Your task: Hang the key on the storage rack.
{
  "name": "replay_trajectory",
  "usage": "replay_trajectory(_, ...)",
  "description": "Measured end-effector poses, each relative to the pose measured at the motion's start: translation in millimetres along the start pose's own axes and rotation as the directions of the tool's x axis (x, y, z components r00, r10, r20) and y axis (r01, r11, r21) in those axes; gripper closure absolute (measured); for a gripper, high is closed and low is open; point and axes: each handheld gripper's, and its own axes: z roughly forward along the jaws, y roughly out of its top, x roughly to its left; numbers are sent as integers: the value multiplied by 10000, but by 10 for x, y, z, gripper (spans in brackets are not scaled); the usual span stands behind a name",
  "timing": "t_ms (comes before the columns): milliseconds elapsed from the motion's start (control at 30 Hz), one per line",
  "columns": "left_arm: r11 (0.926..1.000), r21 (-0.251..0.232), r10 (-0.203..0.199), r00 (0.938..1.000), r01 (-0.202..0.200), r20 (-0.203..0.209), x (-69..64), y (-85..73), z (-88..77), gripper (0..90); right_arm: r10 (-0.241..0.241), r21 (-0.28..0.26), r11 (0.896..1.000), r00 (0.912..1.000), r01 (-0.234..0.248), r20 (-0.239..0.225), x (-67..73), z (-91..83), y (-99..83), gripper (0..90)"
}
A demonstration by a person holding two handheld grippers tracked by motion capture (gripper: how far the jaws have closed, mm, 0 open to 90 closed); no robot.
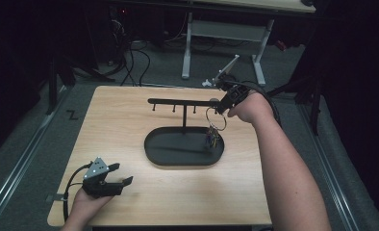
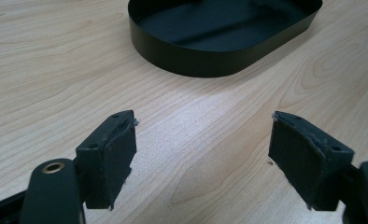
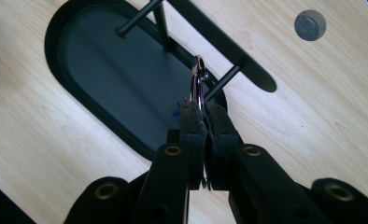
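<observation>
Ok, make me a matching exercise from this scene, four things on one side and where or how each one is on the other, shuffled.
Things:
1. left gripper
2. right gripper
3. key ring
4. black tray

States:
A. mid-table, under the hook stand
B. open, near the table's front edge
C. hanging by the stand's right end
D. shut on the key ring

Pairs: 1-B, 2-D, 3-C, 4-A

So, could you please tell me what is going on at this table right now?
A person's right gripper is shut on a key ring, holding it by the right end of the black hook stand; its keys dangle over the stand's tray. The left gripper rests open on the table.
</observation>
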Motion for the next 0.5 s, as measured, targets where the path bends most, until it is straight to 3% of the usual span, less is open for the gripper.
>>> replay_trajectory(367, 10000, 49, 2, 10000, -2, -43, 2, -17, -23, 239, 491, -24, 9988, 9987, -491, -140, -132, 99, 41, 874)
replay_trajectory(500, 10000, 29, -75, 10000, 76, -63, 14, -25, -41, 239, 422, 11, 9991, 9990, -422, -178, -151, 120, 54, 873)
